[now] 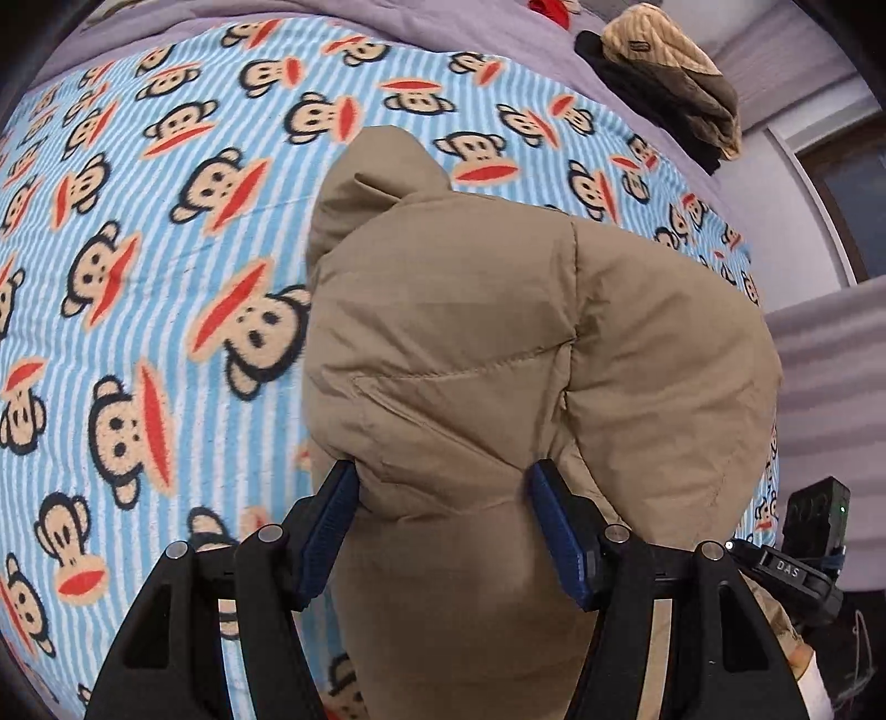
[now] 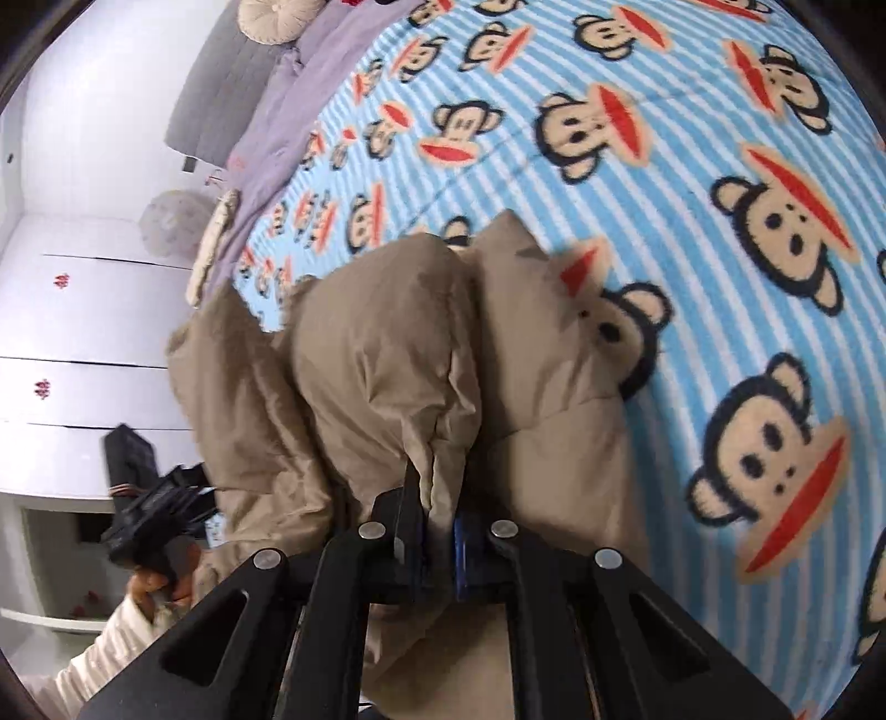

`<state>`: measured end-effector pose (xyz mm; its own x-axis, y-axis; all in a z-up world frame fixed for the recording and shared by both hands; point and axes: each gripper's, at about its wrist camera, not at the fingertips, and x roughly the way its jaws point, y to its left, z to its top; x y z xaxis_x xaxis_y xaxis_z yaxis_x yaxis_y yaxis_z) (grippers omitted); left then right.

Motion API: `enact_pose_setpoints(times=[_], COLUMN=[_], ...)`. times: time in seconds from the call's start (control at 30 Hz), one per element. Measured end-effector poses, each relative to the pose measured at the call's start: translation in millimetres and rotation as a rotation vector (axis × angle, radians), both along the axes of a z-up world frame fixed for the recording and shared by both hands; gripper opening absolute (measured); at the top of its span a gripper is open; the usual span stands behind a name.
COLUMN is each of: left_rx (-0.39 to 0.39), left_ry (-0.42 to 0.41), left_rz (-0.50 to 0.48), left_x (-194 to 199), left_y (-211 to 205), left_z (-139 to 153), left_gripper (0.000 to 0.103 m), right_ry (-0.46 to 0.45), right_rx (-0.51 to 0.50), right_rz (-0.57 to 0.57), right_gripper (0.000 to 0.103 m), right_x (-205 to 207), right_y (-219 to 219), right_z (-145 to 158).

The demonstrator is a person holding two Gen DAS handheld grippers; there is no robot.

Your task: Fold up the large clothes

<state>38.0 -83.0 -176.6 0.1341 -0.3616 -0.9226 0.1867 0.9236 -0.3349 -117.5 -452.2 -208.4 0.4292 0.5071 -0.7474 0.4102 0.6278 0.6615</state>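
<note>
A tan padded jacket [image 1: 498,343] lies bunched over the blue striped monkey-print blanket [image 1: 166,288]. My left gripper [image 1: 448,498] has its blue pads wide apart with a thick fold of the jacket between them; the pads press into the padding on both sides. In the right wrist view the jacket [image 2: 387,343] hangs in folds, and my right gripper [image 2: 440,531] is shut on a thin pinch of its fabric. The left gripper [image 2: 149,498] shows at the lower left of that view, held in a hand.
A pile of beige and dark clothes [image 1: 670,77] lies on the purple sheet [image 1: 498,27] at the far right of the bed. White drawers [image 2: 83,343] and a wall stand beside the bed. The blanket [image 2: 692,221] stretches to the right.
</note>
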Motion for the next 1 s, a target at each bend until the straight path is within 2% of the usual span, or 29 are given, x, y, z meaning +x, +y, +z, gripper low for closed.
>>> enact_pose_setpoints(times=[0.07, 0.17, 0.2, 0.27, 0.3, 0.33, 0.37, 0.43, 0.47, 0.5, 0.53, 0.6, 0.63, 0.73, 0.87, 1.0], left_rx=[0.041, 0.085, 0.094, 0.108, 0.113, 0.122, 0.131, 0.160, 0.166, 0.156, 0.141, 0.117, 0.124, 0.155, 0.184, 0.244], left_ry=[-0.027, -0.054, -0.060, -0.066, -0.066, -0.066, -0.068, -0.077, -0.087, -0.102, -0.123, -0.152, -0.157, -0.144, -0.119, -0.113], left_rz=[-0.032, -0.066, -0.073, -0.079, -0.079, -0.079, -0.082, -0.099, -0.111, -0.120, -0.132, -0.176, -0.201, -0.257, -0.264, -0.276], left_x=[-6.0, -12.9, -14.7, -16.4, -16.5, -16.4, -16.9, -16.9, -16.9, -16.3, -16.7, -16.6, -15.7, -11.5, -3.1, 1.0], left_y=[-18.6, -34.4, -36.8, -39.6, -40.5, -42.0, -43.6, -49.1, -51.4, -52.7, -55.2, -66.1, -74.9, -106.5, -148.9, -186.2], left_z=[7.9, 12.7, 13.9, 15.1, 15.5, 16.1, 17.3, 22.3, 28.0, 34.5, 42.6, 53.9, 54.8, 41.9, 17.7, 1.0], left_gripper=[0.064, 0.064, 0.064, 0.064, 0.064, 0.064, 0.064, 0.064, 0.064, 0.064, 0.064, 0.064, 0.064, 0.064, 0.064, 0.064], right_ry=[0.035, 0.033, 0.015, -0.053, -0.098, -0.140, -0.174, -0.179, -0.154, -0.113, -0.073, 0.000, 0.017, 0.045, 0.086, 0.088], right_rx=[0.018, -0.048, -0.059, -0.042, -0.009, 0.025, 0.055, 0.091, 0.084, 0.043, -0.026, -0.196, -0.237, -0.277, -0.232, -0.276], right_rz=[-0.023, -0.041, -0.048, -0.046, -0.017, 0.026, 0.083, 0.203, 0.259, 0.319, 0.378, 0.451, 0.455, 0.400, 0.269, 0.247], right_gripper=[0.009, 0.014, 0.021, 0.041, 0.062, 0.077, 0.078, 0.078, 0.077, 0.059, 0.028, 0.015, 0.012, 0.010, 0.009, 0.006], right_x=[-6.6, -19.4, -23.7, -31.9, -34.1, -33.2, -31.6, -25.9, -23.9, -24.3, -25.2, -36.9, -43.5, -65.1, -86.6, -89.7], right_y=[-10.0, -20.3, -22.8, -26.3, -24.9, -19.6, -10.3, 14.2, 29.2, 45.8, 60.6, 81.3, 84.3, 75.8, 51.7, 47.6], right_z=[-4.5, 21.9, 32.2, 56.3, 70.4, 82.0, 93.0, 101.2, 99.9, 96.4, 92.1, 82.4, 76.9, 60.7, 34.6, 20.2])
